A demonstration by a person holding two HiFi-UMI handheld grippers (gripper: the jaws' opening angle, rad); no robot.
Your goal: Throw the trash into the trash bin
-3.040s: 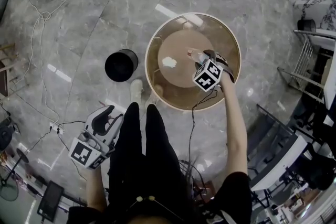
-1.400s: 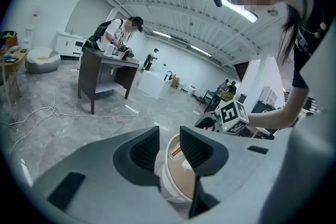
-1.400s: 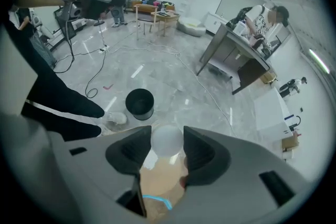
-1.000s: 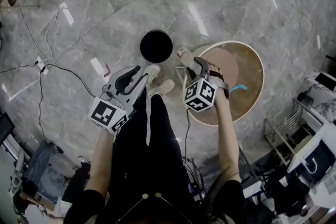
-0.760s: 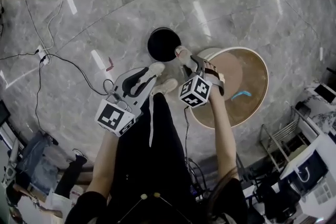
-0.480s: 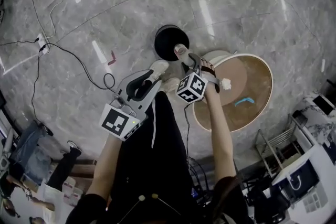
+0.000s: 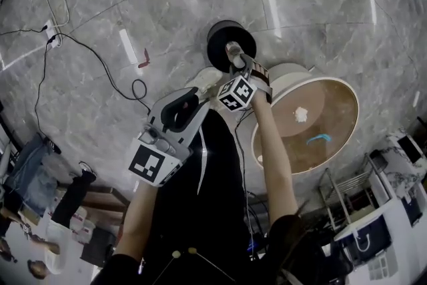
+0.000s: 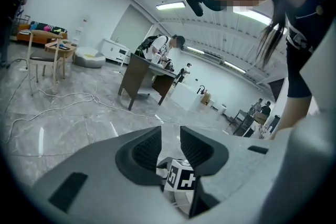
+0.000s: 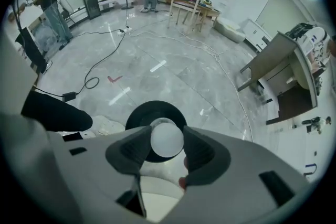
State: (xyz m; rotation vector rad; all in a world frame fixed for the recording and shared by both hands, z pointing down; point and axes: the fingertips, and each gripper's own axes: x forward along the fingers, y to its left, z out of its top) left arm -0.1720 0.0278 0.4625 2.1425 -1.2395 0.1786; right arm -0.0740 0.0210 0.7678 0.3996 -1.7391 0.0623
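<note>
Clamped on a clear plastic bottle (image 9: 167,140), the jaws of the right gripper (image 9: 167,132) point steeply down, holding it end-on over the black trash bin (image 9: 137,113) at frame centre, apparently so that a release drops it inside. The left gripper (image 8: 170,138), at the lower centre of its own view, hangs spread and empty, out of the way. A white paper wad (image 7: 300,115) lies on the round table (image 7: 347,118) at right.

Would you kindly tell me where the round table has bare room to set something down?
The round brown white-rimmed table is bare along its far and right sides. The crumpled white paper and blue curved piece occupy its middle.
</note>
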